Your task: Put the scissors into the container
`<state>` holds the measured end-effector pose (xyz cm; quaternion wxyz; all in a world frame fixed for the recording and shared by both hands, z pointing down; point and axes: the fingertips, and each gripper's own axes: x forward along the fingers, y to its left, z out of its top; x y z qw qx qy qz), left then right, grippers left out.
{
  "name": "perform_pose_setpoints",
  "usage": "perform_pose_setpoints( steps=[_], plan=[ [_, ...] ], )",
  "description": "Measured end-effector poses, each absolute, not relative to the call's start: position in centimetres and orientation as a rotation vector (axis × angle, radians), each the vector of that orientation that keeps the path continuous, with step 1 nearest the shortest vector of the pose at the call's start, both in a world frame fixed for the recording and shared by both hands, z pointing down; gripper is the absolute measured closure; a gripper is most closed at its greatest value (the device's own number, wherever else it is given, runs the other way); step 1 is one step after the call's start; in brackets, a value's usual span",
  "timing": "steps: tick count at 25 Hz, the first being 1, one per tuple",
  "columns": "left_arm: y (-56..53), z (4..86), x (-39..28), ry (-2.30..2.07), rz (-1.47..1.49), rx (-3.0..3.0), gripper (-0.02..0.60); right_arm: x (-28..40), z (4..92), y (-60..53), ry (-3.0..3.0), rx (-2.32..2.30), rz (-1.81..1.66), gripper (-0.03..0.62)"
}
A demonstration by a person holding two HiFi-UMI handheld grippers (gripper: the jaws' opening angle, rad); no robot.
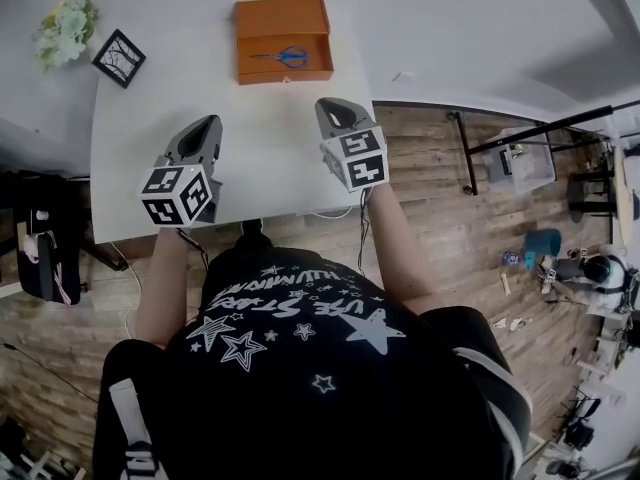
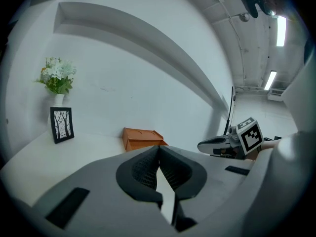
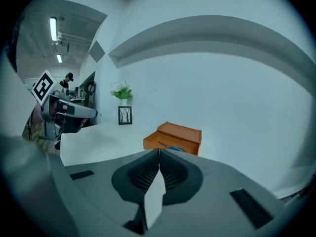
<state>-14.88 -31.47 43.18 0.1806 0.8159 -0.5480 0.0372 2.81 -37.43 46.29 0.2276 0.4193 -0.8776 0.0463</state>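
Note:
Blue-handled scissors [image 1: 283, 56] lie flat inside the open orange container [image 1: 284, 72] at the far middle of the white table [image 1: 140, 168]. The right gripper view shows the same scissors [image 3: 171, 146] in the container [image 3: 174, 135]. My left gripper [image 1: 207, 127] hovers over the table's near part, left of centre, its jaws shut on nothing. My right gripper [image 1: 333, 107] hangs near the table's right edge, just short of the container, also shut and empty. In the left gripper view the container [image 2: 142, 138] stands ahead, and the right gripper [image 2: 203, 145] shows at the right.
A small black picture frame [image 1: 119, 58] and a vase of pale flowers [image 1: 66, 30] stand at the table's far left corner. Wooden floor, a metal stand [image 1: 468, 150] and equipment lie to the right of the table.

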Motion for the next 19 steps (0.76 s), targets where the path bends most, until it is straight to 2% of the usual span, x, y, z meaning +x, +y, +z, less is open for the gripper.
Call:
perform_pose_setpoints(
  steps=[19],
  plan=[
    [-16.3, 44.6, -6.1, -1.562, 0.143, 2.277, 0.563, 12.2, 46.8, -22.9, -2.473, 1.184, 0.203, 0.548]
  ],
)
